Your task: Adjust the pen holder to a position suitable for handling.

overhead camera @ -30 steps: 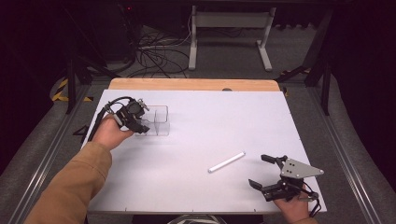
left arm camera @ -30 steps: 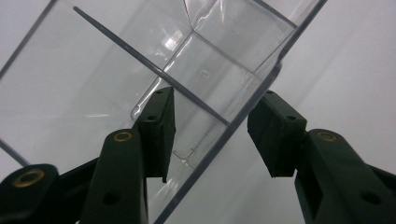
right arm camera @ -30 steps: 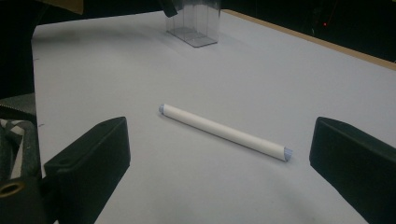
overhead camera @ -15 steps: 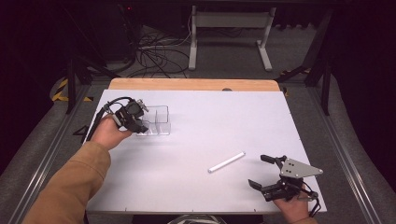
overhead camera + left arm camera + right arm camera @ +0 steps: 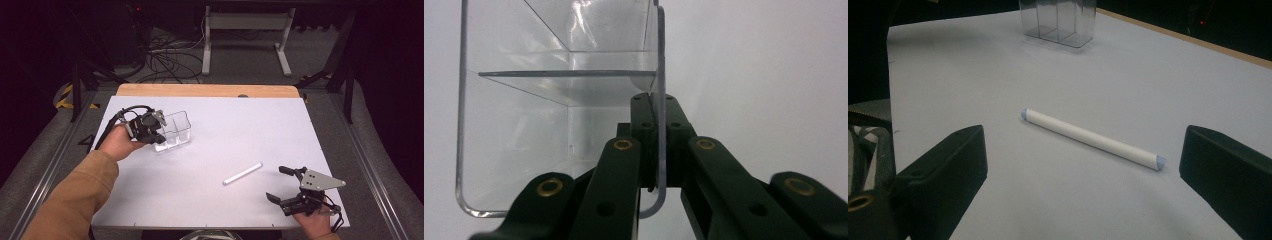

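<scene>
A clear plastic box (image 5: 176,131) with inner dividers stands at the table's left, looking slightly tilted. My left gripper (image 5: 158,133) is shut on its near side wall. In the left gripper view the gripper (image 5: 655,102) has that thin wall (image 5: 659,55) pinched between its jaws, which have just been closing. A white stick (image 5: 242,173) lies flat on the table right of centre. My right gripper (image 5: 276,183) stands open at the front right, just short of the stick. In the right gripper view the stick (image 5: 1093,138) lies across between the wide-apart jaws of the gripper (image 5: 1083,167), untouched.
The white table top (image 5: 240,130) has a wooden strip (image 5: 205,90) along its far edge. Behind it on the floor are cables (image 5: 165,55) and a metal stand (image 5: 245,30). The box (image 5: 1058,22) shows far off in the right gripper view.
The left gripper's jaws have closed on the box wall, and hand and box have shifted slightly up and to the right. The right gripper and the stick have stayed put.
</scene>
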